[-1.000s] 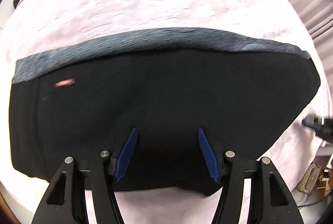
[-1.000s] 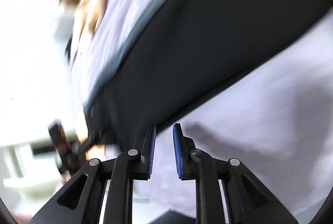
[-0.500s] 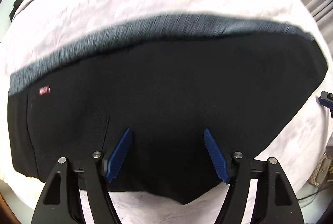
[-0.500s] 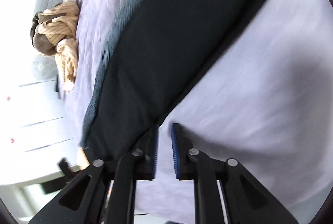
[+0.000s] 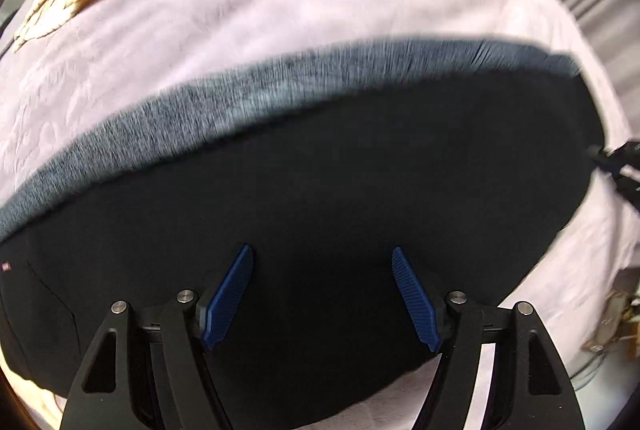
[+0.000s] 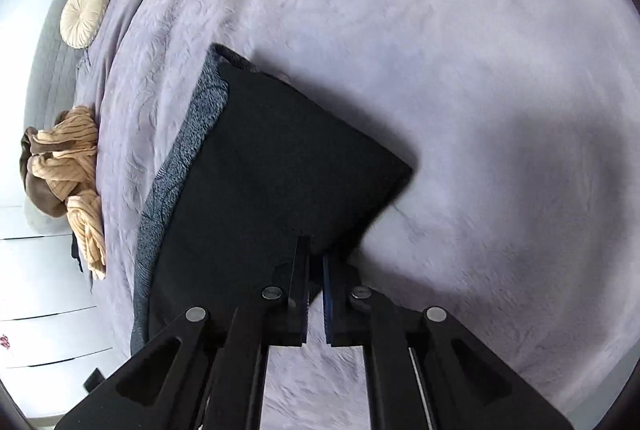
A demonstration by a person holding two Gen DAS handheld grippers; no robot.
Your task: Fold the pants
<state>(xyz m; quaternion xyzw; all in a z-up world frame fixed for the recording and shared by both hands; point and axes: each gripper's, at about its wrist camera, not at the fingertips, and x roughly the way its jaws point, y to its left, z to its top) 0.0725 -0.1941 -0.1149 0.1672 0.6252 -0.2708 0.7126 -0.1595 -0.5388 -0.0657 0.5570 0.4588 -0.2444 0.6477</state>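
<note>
Folded pants on the bed — one side loose, one side pinched

The left gripper (image 5: pixel 322 294) hangs wide open over the black pants (image 5: pixel 320 222), holding nothing; the right gripper (image 6: pixel 316 294) looks nearly closed at the near edge of the pants (image 6: pixel 272 170) on the bedspread (image 6: pixel 460 50) — whether it actually grips cloth, I cannot tell. A one-sided tug could skew the fold.

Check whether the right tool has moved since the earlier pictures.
Yes. In its own view the right tool has pulled back from the black pants, against the tan garment on the bed; now the whole folded pants show.
</note>
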